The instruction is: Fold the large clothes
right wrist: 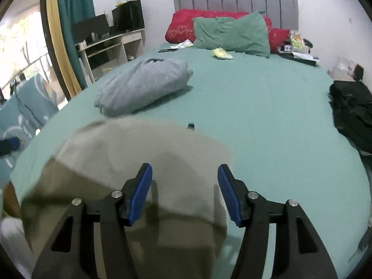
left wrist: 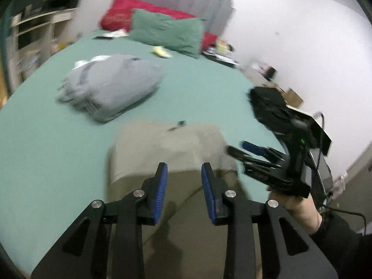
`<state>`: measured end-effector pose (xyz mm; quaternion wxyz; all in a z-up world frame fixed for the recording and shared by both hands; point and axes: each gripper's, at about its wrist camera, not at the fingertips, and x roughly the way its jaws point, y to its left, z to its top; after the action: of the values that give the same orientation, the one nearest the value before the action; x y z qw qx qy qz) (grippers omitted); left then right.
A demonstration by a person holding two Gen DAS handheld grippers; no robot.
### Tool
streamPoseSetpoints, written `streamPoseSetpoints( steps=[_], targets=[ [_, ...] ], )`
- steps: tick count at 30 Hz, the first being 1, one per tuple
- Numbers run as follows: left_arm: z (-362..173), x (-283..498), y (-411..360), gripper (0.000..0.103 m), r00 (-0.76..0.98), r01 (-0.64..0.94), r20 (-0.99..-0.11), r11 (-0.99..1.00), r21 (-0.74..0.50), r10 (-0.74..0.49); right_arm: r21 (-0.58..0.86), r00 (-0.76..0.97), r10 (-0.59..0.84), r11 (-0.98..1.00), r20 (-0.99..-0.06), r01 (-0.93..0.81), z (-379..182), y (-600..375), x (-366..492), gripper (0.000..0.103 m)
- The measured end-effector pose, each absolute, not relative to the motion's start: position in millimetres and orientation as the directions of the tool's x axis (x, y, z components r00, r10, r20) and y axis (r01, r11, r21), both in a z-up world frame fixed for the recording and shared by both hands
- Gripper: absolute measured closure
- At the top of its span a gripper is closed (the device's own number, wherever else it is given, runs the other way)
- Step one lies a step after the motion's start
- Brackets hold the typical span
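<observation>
Above a tan garment [right wrist: 144,162] on the bed [right wrist: 267,116], left claw [left wrist: 184,169] and right claw [right wrist: 184,174] hover side by side, jaws apart, empty.

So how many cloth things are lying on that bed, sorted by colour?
Grey: 1, the folded grey garment
Beige: 1, the beige garment nearest the grippers
Black: 1, the black clothing pile
Green: 1, the green pillow
Red: 1, the red bedding by the headboard
Total: 5
</observation>
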<state>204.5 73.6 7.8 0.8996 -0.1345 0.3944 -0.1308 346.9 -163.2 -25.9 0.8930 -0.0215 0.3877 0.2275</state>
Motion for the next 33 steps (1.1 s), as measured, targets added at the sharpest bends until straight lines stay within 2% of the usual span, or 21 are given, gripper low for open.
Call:
streamPoseSetpoints(
  steps=[2,5,7,11,13,18,20,23,26,29,33],
  targets=[
    [-13,232,61,0.071,0.604,0.154,-0.702,0.919,-0.363,-0.378,0.126,0.567,0.378,0.893,-0.732,-0.433,-36,-155,368,0.044],
    [-61,273,51,0.071,0.526,0.097,-0.799,0.954,-0.285,-0.292,0.157,0.502,0.377,0.891,-0.778,-0.425,-61,-144,394,0.044],
    [-90,284,65,0.071,0.491,0.041,-0.830,0.959,-0.280,-0.264,0.122,0.480,0.343,0.893,-0.808,-0.433,-81,-135,409,0.040],
    [-136,305,95,0.072,0.449,-0.034,-0.822,0.913,-0.406,-0.349,0.090,0.462,0.316,0.890,-0.829,-0.447,-103,-126,417,0.027],
    [-137,309,100,0.073,0.450,-0.034,-0.816,0.905,-0.423,-0.364,0.144,0.436,0.335,0.899,-0.835,-0.413,-107,-133,425,0.020],
    [-114,285,104,0.072,0.504,-0.046,-0.791,0.903,-0.426,-0.347,0.218,0.443,0.390,0.895,-0.807,-0.390,-78,-153,404,0.019],
    [-98,260,110,0.067,0.542,-0.057,-0.775,0.906,-0.420,-0.325,0.264,0.454,0.449,0.872,-0.770,-0.413,-55,-165,368,0.018],
    [-74,228,114,0.062,0.579,-0.042,-0.728,0.878,-0.476,-0.367,0.321,0.427,0.541,0.813,-0.724,-0.487,-29,-175,318,0.018],
    [-63,192,100,0.056,0.569,0.001,-0.719,0.874,-0.486,-0.400,0.252,0.402,0.523,0.791,-0.752,-0.557,-23,-174,261,0.018],
    [-77,162,85,0.053,0.512,-0.005,-0.758,0.881,-0.474,-0.404,0.134,0.403,0.416,0.813,-0.815,-0.567,-48,-168,216,0.018],
    [-103,139,70,0.053,0.498,0.006,-0.798,0.922,-0.388,-0.339,0.120,0.474,0.402,0.846,-0.784,-0.520,-79,-186,177,0.018]
  ],
)
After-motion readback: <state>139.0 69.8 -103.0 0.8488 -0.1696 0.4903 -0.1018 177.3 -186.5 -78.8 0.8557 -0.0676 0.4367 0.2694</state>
